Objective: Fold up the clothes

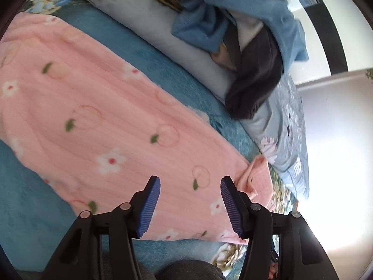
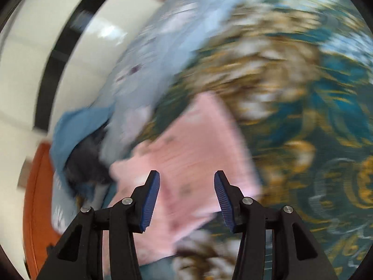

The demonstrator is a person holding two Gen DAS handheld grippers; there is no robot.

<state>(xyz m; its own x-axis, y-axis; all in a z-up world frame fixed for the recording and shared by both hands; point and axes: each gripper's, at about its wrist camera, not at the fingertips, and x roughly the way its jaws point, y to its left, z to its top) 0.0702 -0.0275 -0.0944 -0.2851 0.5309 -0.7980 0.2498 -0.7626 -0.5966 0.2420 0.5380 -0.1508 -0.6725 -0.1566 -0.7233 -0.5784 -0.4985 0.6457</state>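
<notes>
Left gripper spread, empty, directly over pink garment, its long axis running ahead-left; right gripper likewise spread.

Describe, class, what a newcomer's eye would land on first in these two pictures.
First, the pink flowered garment spread flat across the teal bedspread. Next, the heap of blue and dark clothes piled behind it. The open left hand-held gripper hovers over the pink cloth's near edge; the right view is motion-blurred.
</notes>
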